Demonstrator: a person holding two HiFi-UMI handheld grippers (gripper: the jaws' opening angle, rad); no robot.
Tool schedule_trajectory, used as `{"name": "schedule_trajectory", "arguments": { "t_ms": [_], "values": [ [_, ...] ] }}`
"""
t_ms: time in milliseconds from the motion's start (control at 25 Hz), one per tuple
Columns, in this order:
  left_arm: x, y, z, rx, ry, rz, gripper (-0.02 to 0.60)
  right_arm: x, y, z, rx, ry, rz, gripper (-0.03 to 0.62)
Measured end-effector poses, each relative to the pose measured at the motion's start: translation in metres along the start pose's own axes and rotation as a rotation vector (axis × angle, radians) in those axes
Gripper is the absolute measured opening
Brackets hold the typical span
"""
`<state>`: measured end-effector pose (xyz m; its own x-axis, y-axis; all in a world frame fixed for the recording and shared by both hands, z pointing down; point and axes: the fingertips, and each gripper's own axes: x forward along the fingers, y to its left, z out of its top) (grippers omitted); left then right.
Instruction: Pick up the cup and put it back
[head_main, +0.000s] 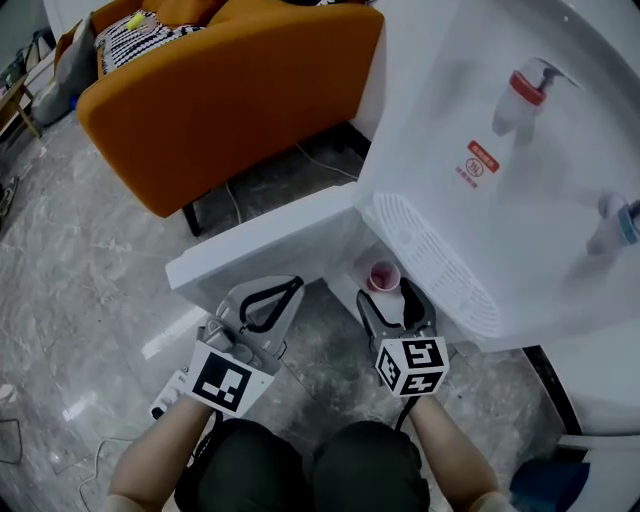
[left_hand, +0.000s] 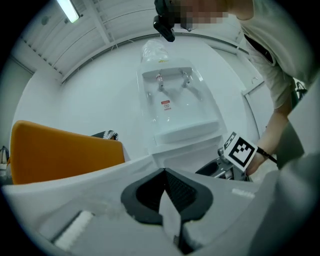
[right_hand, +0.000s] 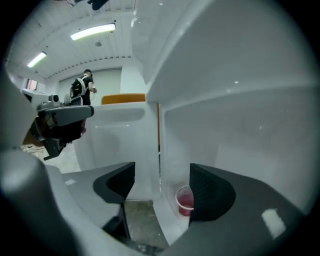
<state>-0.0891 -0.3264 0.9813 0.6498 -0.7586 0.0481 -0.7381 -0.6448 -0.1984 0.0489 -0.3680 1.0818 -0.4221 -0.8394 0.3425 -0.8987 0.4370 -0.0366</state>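
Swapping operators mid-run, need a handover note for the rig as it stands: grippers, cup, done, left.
Left gripper: shut, empty, in front of the open door.
Right gripper: open, pointing into the compartment under the water dispenser; it grips nothing.
Cup: upright on the compartment floor with pink liquid inside, just ahead of the right jaw and not squeezed.
Done: can't tell whether the cup has already been lifted and returned.
Left: if not, close the right gripper on the cup, lift it, set it back, then withdraw.
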Motion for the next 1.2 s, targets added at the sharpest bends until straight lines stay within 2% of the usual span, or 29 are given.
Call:
{"name": "schedule_trajectory", "arguments": {
  "t_ms": [120,280,440,560,760,880,1200],
  "values": [
    [0.018,0.000,-0.011,-0.036,0.002,-0.004,0.002,0.017,-0.021,-0.016,0.023,0.009,-0.084,0.343],
    [0.037,0.000,-0.027,-0.044,0.019,-0.019,0.002,0.040,-0.043,-0.043,0.057,0.053,-0.177,0.368],
    [0.046,-0.002,-0.044,-0.004,0.033,-0.053,0.002,0.059,-0.056,-0.067,0.092,0.117,-0.223,0.394],
    [0.050,-0.004,-0.061,-0.011,0.061,-0.059,0.002,0.071,-0.064,-0.083,0.078,0.155,-0.246,0.400],
    [0.046,-0.003,-0.084,-0.019,0.112,-0.053,0.002,0.085,-0.079,-0.108,0.125,0.213,-0.277,0.397],
    [0.042,-0.001,-0.088,-0.020,0.127,-0.049,0.002,0.085,-0.085,-0.114,0.146,0.220,-0.290,0.370],
    [0.034,0.001,-0.085,-0.013,0.153,-0.039,0.002,0.071,-0.062,-0.100,0.095,0.199,-0.208,0.367]
  ]
}}
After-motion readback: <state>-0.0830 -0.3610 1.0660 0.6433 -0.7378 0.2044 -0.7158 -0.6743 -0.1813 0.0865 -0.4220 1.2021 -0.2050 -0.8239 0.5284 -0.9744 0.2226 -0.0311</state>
